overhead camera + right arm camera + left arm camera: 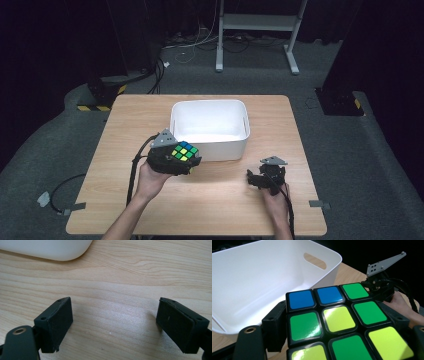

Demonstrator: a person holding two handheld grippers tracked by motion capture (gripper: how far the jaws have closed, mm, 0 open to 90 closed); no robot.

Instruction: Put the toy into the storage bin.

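A puzzle cube (184,151) with blue, green and yellow stickers on a black frame sits between the jaws of my left gripper (181,159), which is shut on it just above the table, beside the white bin's (210,148) near left corner. In the left gripper view the cube (339,320) takes up the foreground with the bin's white inside (257,282) behind it. My right gripper (256,179) rests on the table to the right, jaws open. In the right gripper view its gripper (115,325) has only bare wood between the black pads (58,322).
The wooden table (150,115) bears the white bin at its middle back. The bin's rounded corner (50,250) shows at the top of the right gripper view. Cables (132,175) trail from both grippers. A metal stand (257,22) is on the floor behind the table.
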